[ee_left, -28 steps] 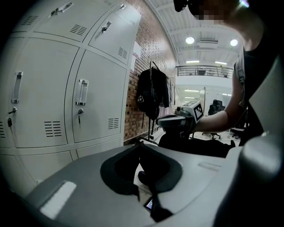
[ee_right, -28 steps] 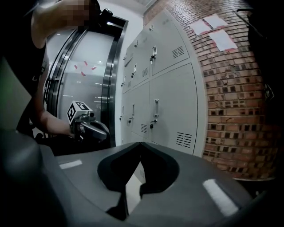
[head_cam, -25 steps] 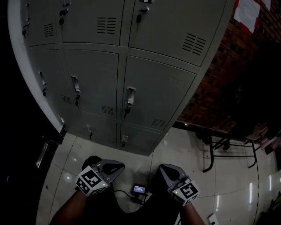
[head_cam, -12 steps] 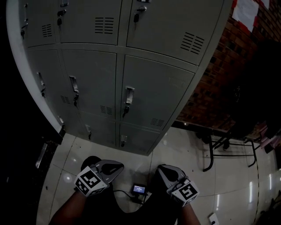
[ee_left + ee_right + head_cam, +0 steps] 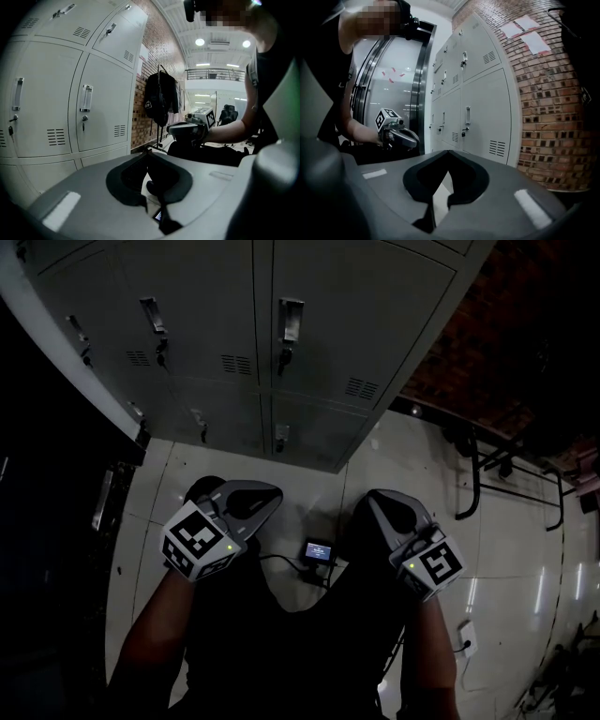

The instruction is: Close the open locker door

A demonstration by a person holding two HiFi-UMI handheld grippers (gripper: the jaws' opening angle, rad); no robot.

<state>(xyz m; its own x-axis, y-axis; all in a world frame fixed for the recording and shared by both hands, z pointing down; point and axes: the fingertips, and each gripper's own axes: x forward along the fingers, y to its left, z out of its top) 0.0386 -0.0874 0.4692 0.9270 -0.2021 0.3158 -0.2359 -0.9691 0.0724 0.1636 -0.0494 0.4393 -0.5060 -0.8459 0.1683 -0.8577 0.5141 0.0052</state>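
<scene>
The grey lockers (image 5: 309,324) fill the top of the head view, and every door I can see lies flush and closed, each with a metal handle (image 5: 290,320). My left gripper (image 5: 272,495) and right gripper (image 5: 375,498) hang low in front of my body, above the tiled floor and short of the lockers. Both are shut with nothing between the jaws. In the left gripper view the tips of the left gripper (image 5: 149,152) meet, with the lockers (image 5: 93,93) to the left and the right gripper (image 5: 185,131) beyond. In the right gripper view the right gripper (image 5: 449,152) has its tips together beside the lockers (image 5: 478,108).
A small device with a lit screen (image 5: 319,551) and its cable lie on the floor between the grippers. A black metal frame (image 5: 478,474) stands by the brick wall (image 5: 553,117) at the right. A dark jacket (image 5: 161,98) hangs on that wall. A steel door frame (image 5: 419,84) stands left of the lockers.
The head view has tipped downward, so the lockers have slid up the picture and more floor and body show. Both grippers stay shut and low, a little higher in frame.
</scene>
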